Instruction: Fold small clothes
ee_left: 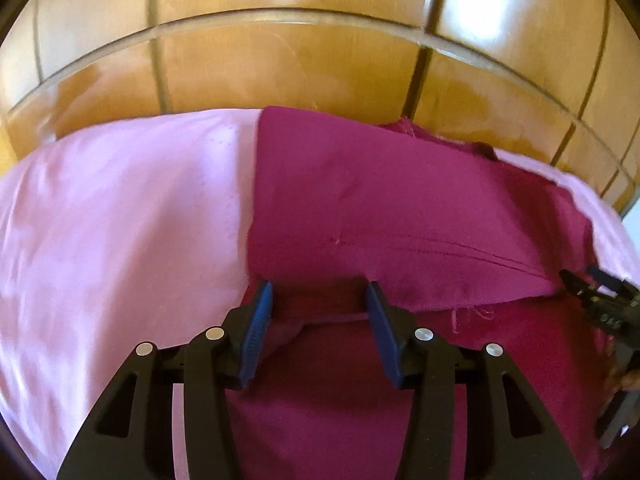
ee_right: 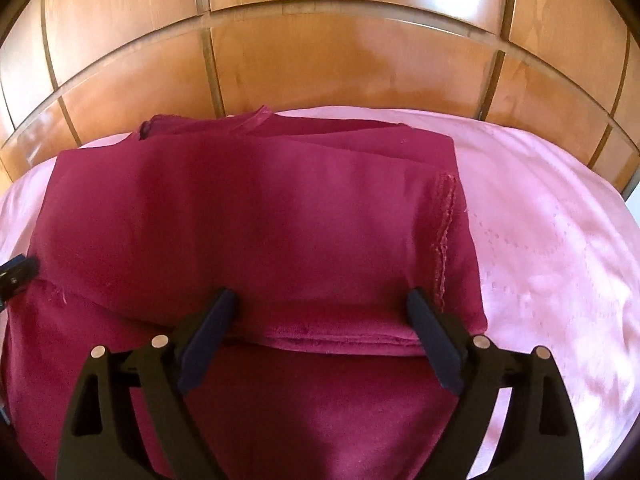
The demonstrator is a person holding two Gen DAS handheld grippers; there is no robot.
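Pink sheet (ee_right: 540, 240); folded garment (ee_right: 248, 216) edge between open right claw (ee_right: 322, 300) tips.

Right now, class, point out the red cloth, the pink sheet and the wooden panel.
red cloth (ee_right: 248, 216): right wrist view, middle of the folded top layer.
pink sheet (ee_left: 120, 220): left wrist view, bare stretch left of the cloth.
wooden panel (ee_right: 340, 64): right wrist view, centre board.

Left gripper (ee_left: 319, 300) fingers apart over folded magenta cloth (ee_left: 400, 208), pink sheet (ee_left: 120, 220)
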